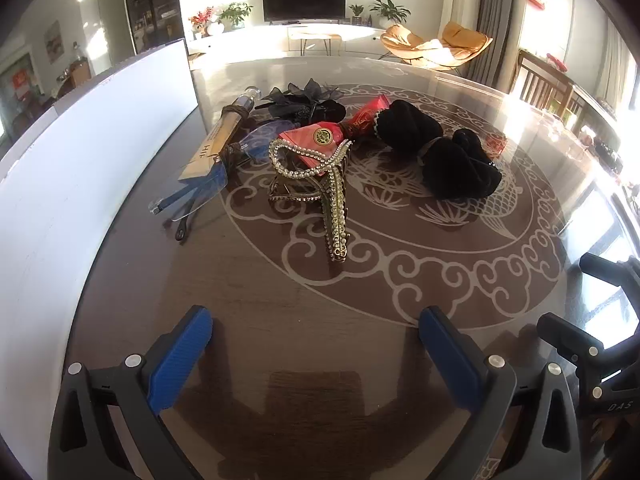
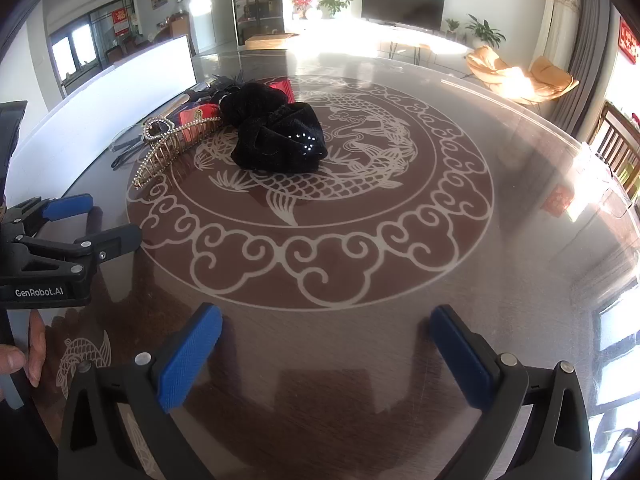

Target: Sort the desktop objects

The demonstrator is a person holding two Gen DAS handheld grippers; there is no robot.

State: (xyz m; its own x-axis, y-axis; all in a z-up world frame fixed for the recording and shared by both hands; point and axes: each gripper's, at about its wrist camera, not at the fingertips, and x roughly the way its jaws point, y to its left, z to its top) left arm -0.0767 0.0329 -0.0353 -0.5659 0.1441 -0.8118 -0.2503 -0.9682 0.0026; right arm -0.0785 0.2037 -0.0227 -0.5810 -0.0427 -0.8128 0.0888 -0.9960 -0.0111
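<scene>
Rhinestone-studded gold claw hair clip (image 1: pixel 320 184) lies on the bench (image 1: pixel 304 300) beside the black velvet scrunchie (image 1: pixel 448 156), long axis pointing toward the nearer, released left hand-held gripper (image 1: pixel 316 340); the right hand-held gripper (image 2: pixel 326 340) gapes empty too.

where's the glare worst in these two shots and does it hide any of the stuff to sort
Left wrist view: sunlight washes out the table along its far right edge, yet the rhinestone hair clip and black velvet scrunchie stay clear. Right wrist view: a hazy sheen covers the far and right glass; the pile sits left of it, readable. Fisheye bends the white board in both.
</scene>
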